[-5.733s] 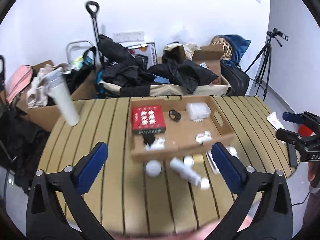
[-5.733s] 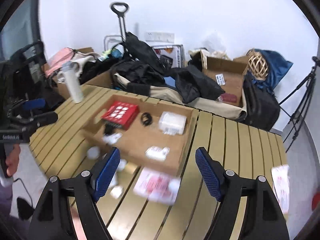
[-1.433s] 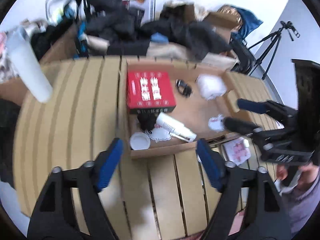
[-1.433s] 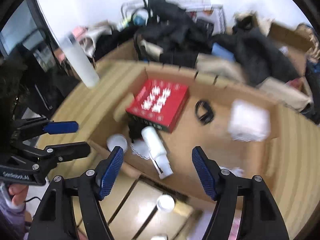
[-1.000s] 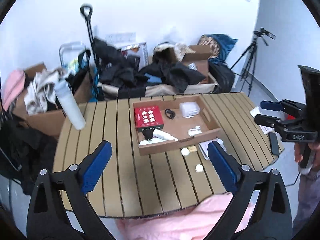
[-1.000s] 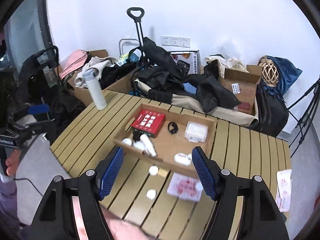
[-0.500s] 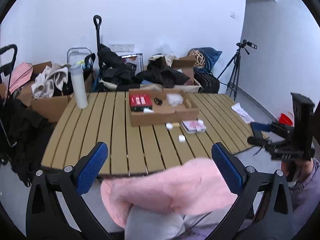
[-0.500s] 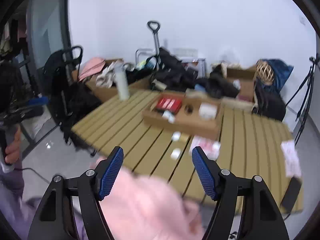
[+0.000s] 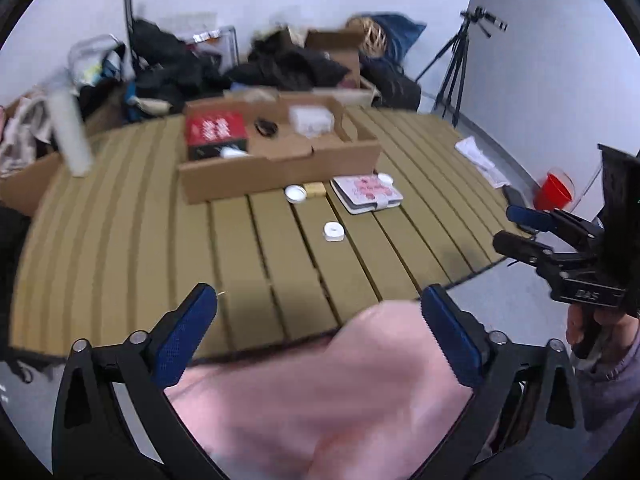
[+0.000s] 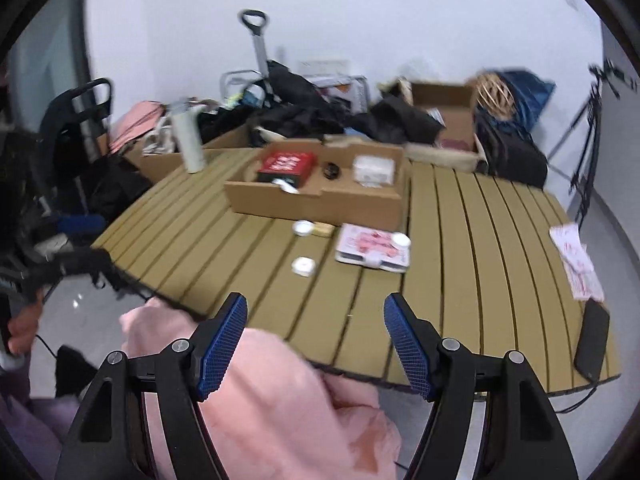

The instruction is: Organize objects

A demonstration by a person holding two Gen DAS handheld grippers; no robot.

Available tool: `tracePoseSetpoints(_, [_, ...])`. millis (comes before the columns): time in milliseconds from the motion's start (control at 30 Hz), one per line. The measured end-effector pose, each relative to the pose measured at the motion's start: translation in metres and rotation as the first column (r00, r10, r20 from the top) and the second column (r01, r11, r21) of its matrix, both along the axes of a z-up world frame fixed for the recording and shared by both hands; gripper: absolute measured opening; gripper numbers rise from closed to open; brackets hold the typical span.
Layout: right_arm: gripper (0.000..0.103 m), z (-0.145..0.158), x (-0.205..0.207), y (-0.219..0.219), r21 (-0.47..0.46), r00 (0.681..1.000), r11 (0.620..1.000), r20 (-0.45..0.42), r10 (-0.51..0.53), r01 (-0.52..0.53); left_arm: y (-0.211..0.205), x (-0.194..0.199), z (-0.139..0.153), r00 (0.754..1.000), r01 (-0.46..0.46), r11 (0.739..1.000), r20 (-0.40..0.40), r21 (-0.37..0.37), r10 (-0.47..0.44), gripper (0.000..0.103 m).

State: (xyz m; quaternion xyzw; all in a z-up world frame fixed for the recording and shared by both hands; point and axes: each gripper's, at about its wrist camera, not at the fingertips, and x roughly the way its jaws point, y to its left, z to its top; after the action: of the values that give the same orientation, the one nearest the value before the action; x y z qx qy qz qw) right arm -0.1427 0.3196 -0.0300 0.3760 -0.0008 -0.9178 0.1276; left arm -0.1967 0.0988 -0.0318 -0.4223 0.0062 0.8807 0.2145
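A cardboard tray stands on the slatted table and holds a red box, a white packet, a black ring and a white bottle. In front of it lie two white lids, a tan block and a pink-printed pack. My left gripper is open and empty, back from the table's near edge. My right gripper is open and empty, also off the near edge; it shows in the left wrist view.
A white bottle stands at the table's far left. Papers and a black phone lie at the right edge. Pink cloth fills the foreground. Bags, boxes and a tripod crowd behind.
Both grippers pulled back from over the tray to beyond the table's near edge, then the views drew slightly closer. A white bottle and lid now lie in the tray.
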Motion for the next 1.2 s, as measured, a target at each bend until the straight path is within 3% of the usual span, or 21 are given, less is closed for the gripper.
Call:
tracePoseSetpoints(133, [0.075,-0.022,-0.045,0.019,-0.03,0.999,0.999,0.044,-0.023,0.025,0.044,-0.052,-0.035,0.995,0.093,0.996,0.027,-0.016,-0.093,0.089])
tracePoseSetpoints(267, [0.075,-0.05,-0.104,0.036,-0.05,0.995,0.998,0.091,-0.037,0.041,0.084,-0.094,-0.077,0.989,0.124,0.986,0.088,-0.115,-0.115,0.069])
tracePoseSetpoints(333, [0.074,-0.065,-0.134,0.043,-0.055,0.993,0.997,0.108,-0.046,0.053,0.091,-0.109,-0.098,0.983,0.137,0.985,0.141,-0.104,-0.121,0.063])
tracePoseSetpoints(400, [0.073,-0.081,-0.16,0.047,-0.048,0.991,0.997,0.123,-0.058,0.064,0.094,-0.118,-0.113,0.976,0.148,0.985,0.173,-0.086,-0.132,0.049])
tracePoseSetpoints(500, [0.062,-0.099,-0.187,0.049,-0.028,0.987,0.996,0.141,-0.079,0.084,0.094,-0.123,-0.115,0.979,0.15,0.986,0.151,-0.07,-0.138,0.047])
tracePoseSetpoints(533, [0.061,-0.106,-0.196,0.05,-0.026,0.986,0.996,0.142,-0.086,0.09,0.094,-0.124,-0.114,0.979,0.155,0.985,0.143,-0.068,-0.145,0.041])
tracePoseSetpoints(567, [0.054,-0.112,-0.203,0.051,-0.028,0.985,0.995,0.144,-0.093,0.098,0.096,-0.125,-0.115,0.975,0.174,0.982,0.153,-0.069,-0.162,0.023])
tracePoseSetpoints(633, [0.035,-0.119,-0.212,0.051,-0.036,0.985,0.995,0.152,-0.085,0.091,0.098,-0.125,-0.114,0.973,0.192,0.977,0.148,-0.088,-0.178,0.023])
tracePoseSetpoints(667, [0.031,-0.124,-0.214,0.05,-0.024,0.983,0.995,0.163,-0.087,0.092,0.098,-0.124,-0.113,0.972,0.195,0.977,0.148,-0.089,-0.181,0.023])
tracePoseSetpoints(800, [0.031,-0.126,-0.213,0.049,-0.016,0.985,0.996,0.147,-0.087,0.09,0.092,-0.122,-0.113,0.974,0.181,0.981,0.152,-0.07,-0.169,0.022])
tracePoseSetpoints(900, [0.031,-0.124,-0.211,0.05,-0.017,0.983,0.995,0.158,-0.095,0.099,0.089,-0.12,-0.109,0.979,0.154,0.982,0.152,-0.107,-0.136,0.022])
tracePoseSetpoints(1000, [0.031,-0.1,-0.191,0.049,-0.017,0.988,0.995,0.118,-0.096,0.098,0.075,-0.095,-0.076,0.986,0.145,0.987,0.088,-0.066,-0.139,0.022])
tracePoseSetpoints(1200, [0.031,-0.04,-0.103,0.039,-0.059,0.997,0.995,0.038,-0.072,0.074,0.028,-0.02,0.004,0.996,0.072,0.997,-0.054,0.025,-0.071,0.022])
